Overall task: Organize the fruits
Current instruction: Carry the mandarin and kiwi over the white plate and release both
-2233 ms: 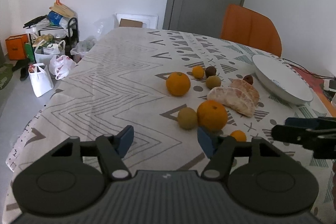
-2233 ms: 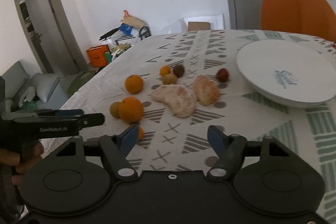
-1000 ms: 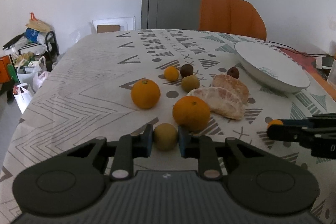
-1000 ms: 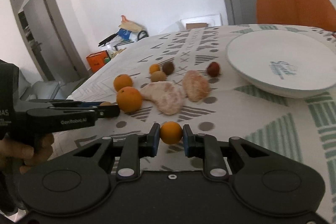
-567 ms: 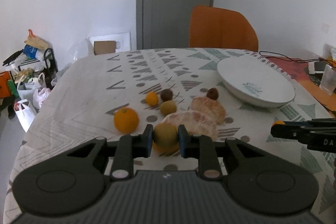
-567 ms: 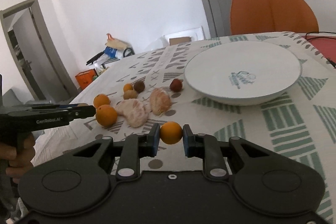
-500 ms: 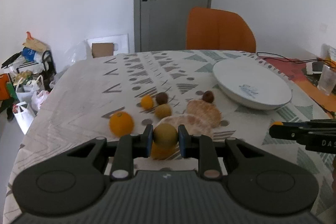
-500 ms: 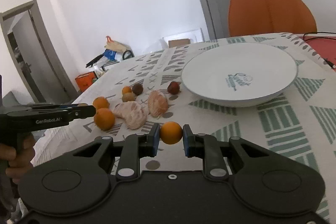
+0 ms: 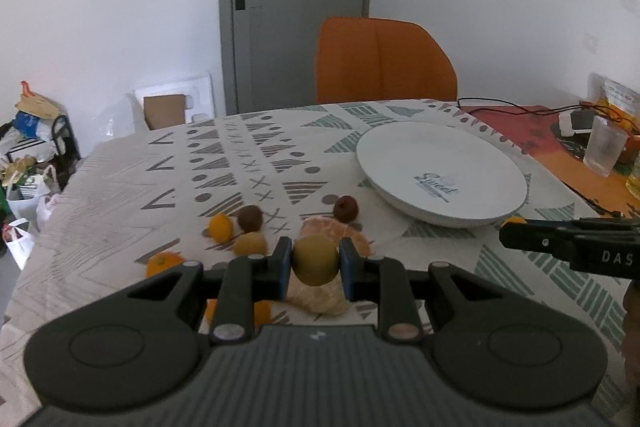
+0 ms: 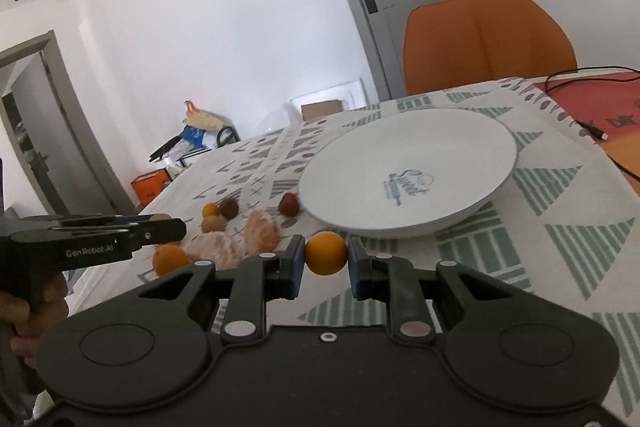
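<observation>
My left gripper (image 9: 315,264) is shut on a yellow-green round fruit (image 9: 315,264) and holds it above the table. My right gripper (image 10: 326,253) is shut on a small orange (image 10: 326,253), held in the air just in front of the white plate (image 10: 472,131). The plate (image 9: 492,163) also shows at the right in the left wrist view. Loose fruit lies left of the plate: peeled citrus pieces (image 10: 262,229), an orange (image 10: 170,259), a dark red fruit (image 10: 289,205), a brown fruit (image 10: 229,207). The left gripper's side (image 10: 120,235) shows in the right wrist view.
The table has a patterned cloth (image 9: 224,163). An orange chair (image 9: 384,61) stands behind it by a grey door (image 9: 296,7). A glass (image 9: 604,151) and cables (image 9: 520,107) sit at the far right. Bags (image 9: 28,147) clutter the floor at left.
Both grippers closed on their fruits and lifted them. They have since moved forward and up, so the plate is nearer in both views.
</observation>
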Tool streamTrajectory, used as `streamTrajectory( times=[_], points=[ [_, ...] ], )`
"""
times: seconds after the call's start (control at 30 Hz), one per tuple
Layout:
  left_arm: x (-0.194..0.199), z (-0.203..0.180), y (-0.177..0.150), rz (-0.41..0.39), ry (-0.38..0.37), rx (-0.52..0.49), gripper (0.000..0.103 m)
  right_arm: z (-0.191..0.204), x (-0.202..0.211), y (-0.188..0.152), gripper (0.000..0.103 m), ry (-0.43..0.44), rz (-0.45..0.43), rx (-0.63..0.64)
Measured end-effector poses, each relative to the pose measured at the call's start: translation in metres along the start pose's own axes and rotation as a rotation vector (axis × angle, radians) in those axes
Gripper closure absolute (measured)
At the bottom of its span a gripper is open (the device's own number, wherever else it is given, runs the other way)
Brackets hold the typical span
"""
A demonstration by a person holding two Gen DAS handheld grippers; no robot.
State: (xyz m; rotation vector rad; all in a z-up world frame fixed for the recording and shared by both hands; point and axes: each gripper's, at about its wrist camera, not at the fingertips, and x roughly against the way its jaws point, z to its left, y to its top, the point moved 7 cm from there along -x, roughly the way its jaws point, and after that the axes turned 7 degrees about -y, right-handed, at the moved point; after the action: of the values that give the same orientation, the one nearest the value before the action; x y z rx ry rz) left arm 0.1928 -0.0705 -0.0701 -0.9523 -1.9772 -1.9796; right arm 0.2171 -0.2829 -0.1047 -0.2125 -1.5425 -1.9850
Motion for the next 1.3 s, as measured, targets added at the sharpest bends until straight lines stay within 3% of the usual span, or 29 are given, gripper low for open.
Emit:
streamTrajectory(
  times=[0.6, 0.7, 1.0, 1.17, 1.3],
  points=[
    [-0.05, -0.034, 0.031, 0.013, -0.061, -0.079, 0.08, -0.031, -0.019, 0.021, 0.081, -0.086, -0.053, -0.021],
    [-0.058, -0.044, 0.036, 0.017, -0.071, -0.107, 0.08, -0.031, -0.014, 0.023, 0.075, -0.103, -0.091, -0.001],
    [-0.079, -0.064, 0.047, 0.021, -0.105, -0.126, 0.08, -0.043, -0.004, 0.024, 0.072, -0.115, -0.115, -0.029],
    [-0.08, -0.074, 0.055, 0.004, -0.12, -0.134, 0.079, -0.05, 0.0, 0.025, 0.061, -0.128, -0.121, -0.047],
    [-0.075, -0.073, 0.059, -0.019, -0.108, -0.116, 0.072, -0.051, 0.001, 0.024, 0.056, -0.129, -0.119, -0.061]
  ],
)
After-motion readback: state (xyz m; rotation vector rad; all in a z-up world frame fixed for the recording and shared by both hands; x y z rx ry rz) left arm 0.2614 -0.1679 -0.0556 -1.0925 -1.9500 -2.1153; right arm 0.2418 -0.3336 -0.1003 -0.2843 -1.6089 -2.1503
